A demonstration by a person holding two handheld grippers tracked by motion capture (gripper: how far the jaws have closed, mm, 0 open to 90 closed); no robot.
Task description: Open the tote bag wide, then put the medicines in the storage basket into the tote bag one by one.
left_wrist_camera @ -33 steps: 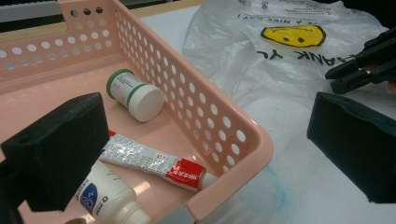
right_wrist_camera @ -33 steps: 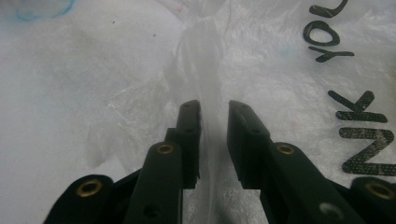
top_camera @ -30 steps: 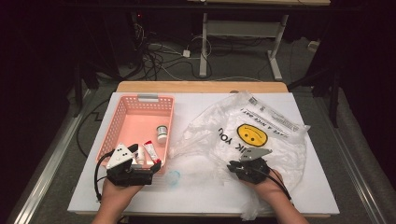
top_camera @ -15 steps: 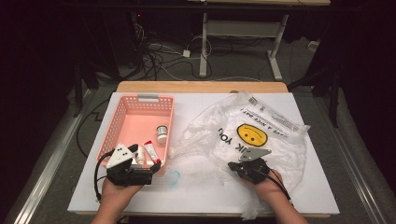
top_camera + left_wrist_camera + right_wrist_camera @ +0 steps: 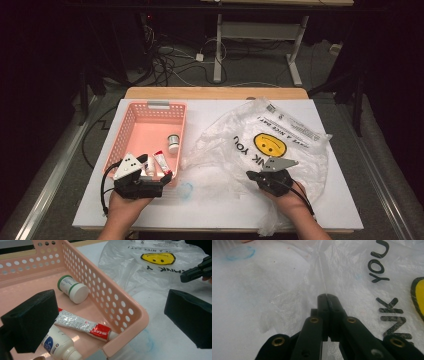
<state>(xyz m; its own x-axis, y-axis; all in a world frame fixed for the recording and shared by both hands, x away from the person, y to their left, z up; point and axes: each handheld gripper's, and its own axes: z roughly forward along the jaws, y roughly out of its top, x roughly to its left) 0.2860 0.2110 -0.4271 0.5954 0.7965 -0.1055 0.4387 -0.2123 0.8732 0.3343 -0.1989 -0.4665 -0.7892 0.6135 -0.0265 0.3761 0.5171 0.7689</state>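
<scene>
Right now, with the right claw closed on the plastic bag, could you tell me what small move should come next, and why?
Probably lift the right claw a little to raise the pinched fold of the plastic bag. Its jaws are shut on a thin ridge of film, and the bag lies flat. The left claw hangs open over the pink basket, beside the toothpaste tube, which needs an open bag mouth.

White table [image 5: 330,200]: basket [image 5: 129,131], plastic bag [image 5: 295,150]

Left gripper [image 5: 162,181], held in the left hand [image 5: 122,207], jaws spread wide and roughly level. Right gripper [image 5: 250,175], in the right hand [image 5: 290,197], jaws pressed together, apparently pinching thin film.
</scene>
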